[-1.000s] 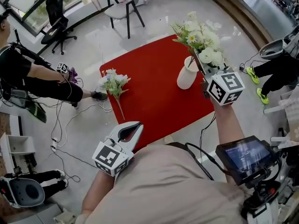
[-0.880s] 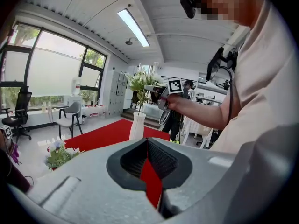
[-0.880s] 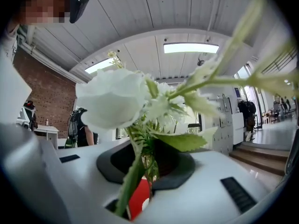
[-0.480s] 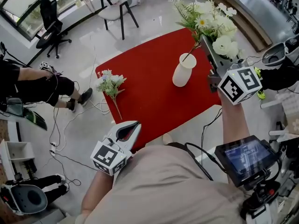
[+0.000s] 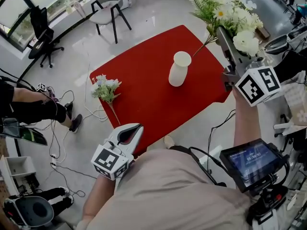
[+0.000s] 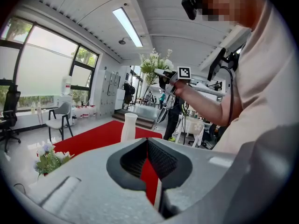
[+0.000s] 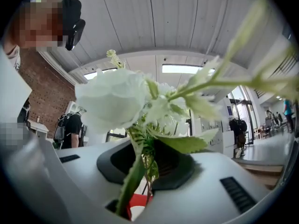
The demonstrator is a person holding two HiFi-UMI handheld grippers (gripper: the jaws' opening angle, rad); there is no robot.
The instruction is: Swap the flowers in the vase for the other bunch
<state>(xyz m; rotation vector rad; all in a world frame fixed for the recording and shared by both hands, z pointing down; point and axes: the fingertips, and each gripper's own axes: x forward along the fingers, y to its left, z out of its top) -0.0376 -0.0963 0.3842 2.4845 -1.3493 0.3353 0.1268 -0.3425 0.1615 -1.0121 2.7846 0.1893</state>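
White bouquet [image 5: 230, 13]: stems pinched in right hand-held gripper [image 5: 223, 35], clear of white vase [image 5: 179, 69] below it, leaving the vase free.
Left hand-held gripper [image 5: 132, 128]: jaws together, empty; smaller bunch [image 5: 105, 86] lies ahead, likely next.

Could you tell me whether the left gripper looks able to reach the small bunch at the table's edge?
Probably yes: the small bunch lies at the left edge of the red table, stem toward the left gripper, with nothing between them. Its jaws are together, so they would have to open first.
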